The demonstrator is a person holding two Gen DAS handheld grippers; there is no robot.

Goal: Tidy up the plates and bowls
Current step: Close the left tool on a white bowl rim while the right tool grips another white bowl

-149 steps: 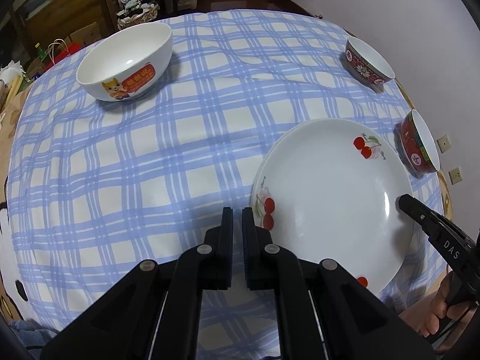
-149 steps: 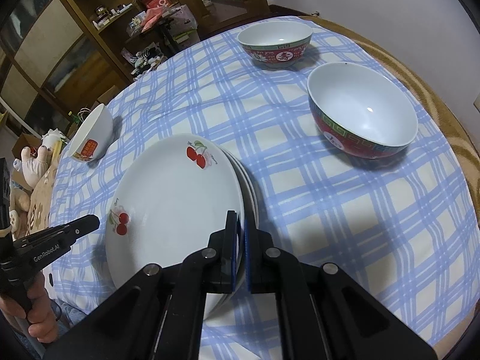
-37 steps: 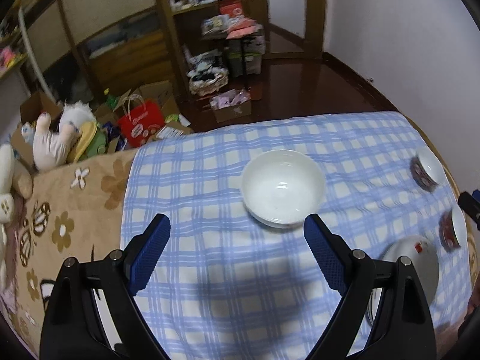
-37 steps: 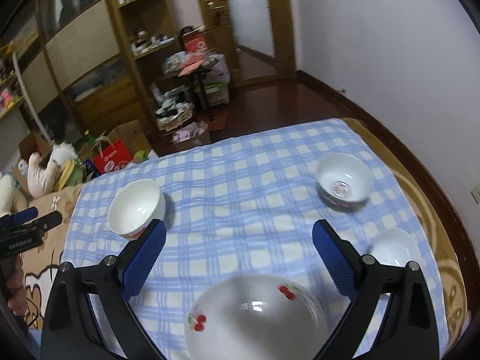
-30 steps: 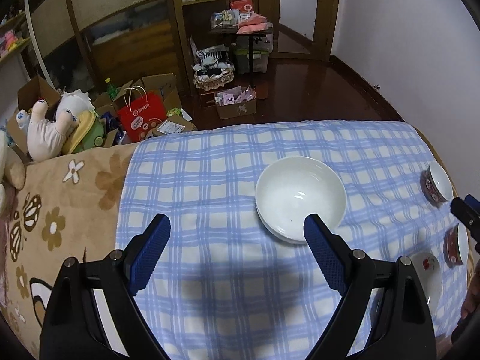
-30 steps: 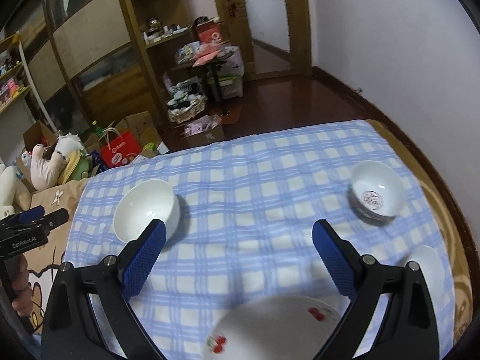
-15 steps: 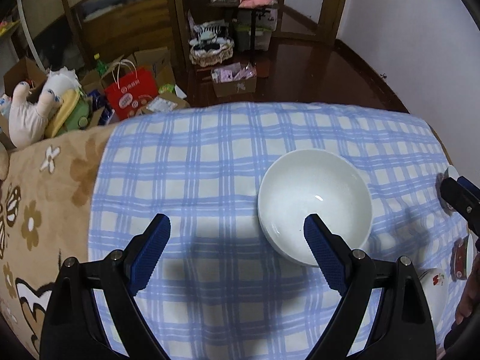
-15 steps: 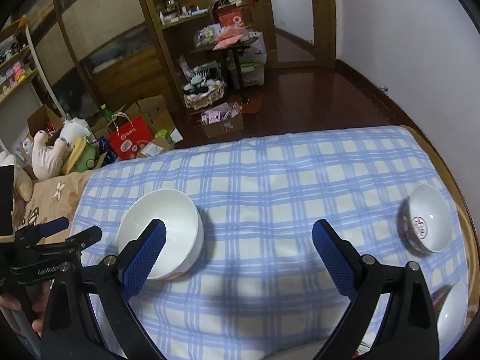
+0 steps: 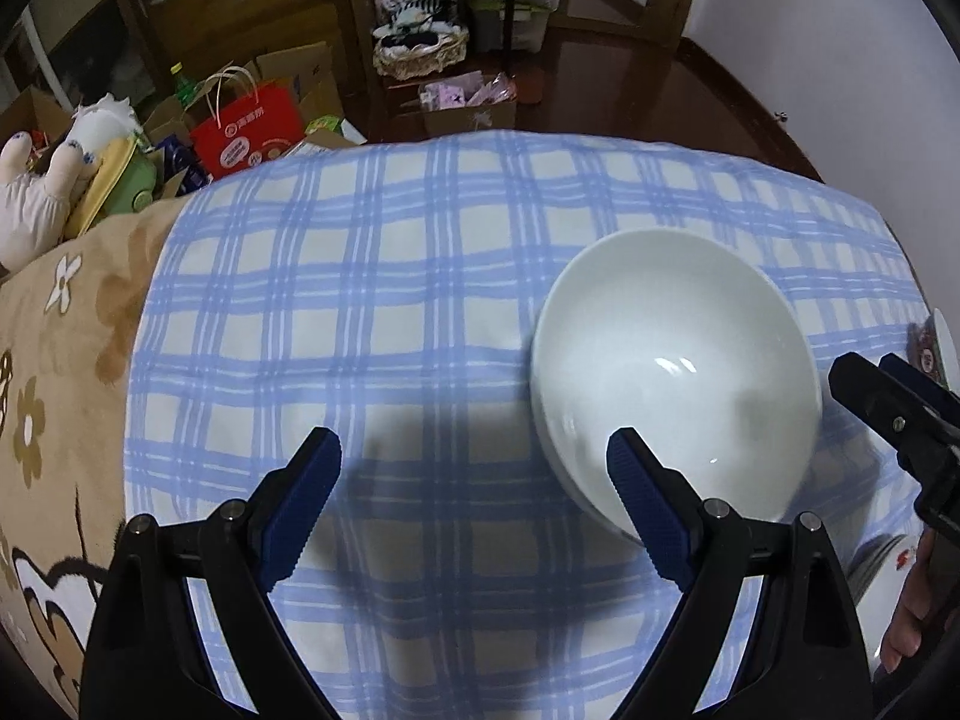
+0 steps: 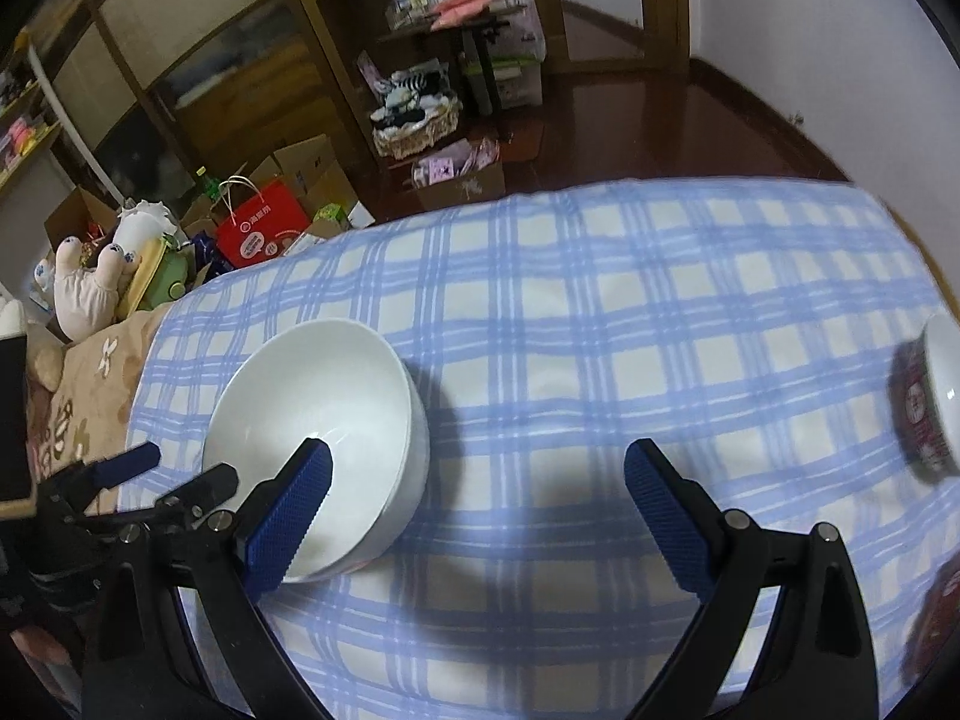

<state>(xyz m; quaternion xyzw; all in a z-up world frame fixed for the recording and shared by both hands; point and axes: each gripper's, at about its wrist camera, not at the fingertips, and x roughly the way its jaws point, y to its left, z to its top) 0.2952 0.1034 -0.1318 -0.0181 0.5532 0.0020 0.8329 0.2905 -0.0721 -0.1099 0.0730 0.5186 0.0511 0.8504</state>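
**me:** White ceramic, big and deep, that's the white bowl [image 9: 672, 360] I'm lining up on. It sits on the blue checked cloth [image 9: 360, 312] over the table, toward the left end, well apart from the other dishes. My guess is it's out there alone because it still needs gathering in with the rest.

**reply:** what are your tools doing?

**me:** Both spread wide and holding nothing. The left tool [image 9: 474, 462] hangs over bare cloth with its right finger just at the near rim of the bowl. The right tool [image 10: 477, 468] is over the cloth too, and its left finger overlaps the bowl's near side in that view. I can't tell if either one actually touches it.

**reply:** why open that far?

**me:** I reckon it's the rim. A wall that thick and rounded needs a wide gap so one finger can drop inside and the other outside. It's glossy too, so I'd expect it to slip if pinched shallow.

**reply:** where's it going?

**me:** Probably toward the red patterned bowl [image 10: 933, 396] at the right edge. There's a sliver of a plate [image 9: 876, 564] low on the right in the left view, mostly hidden.
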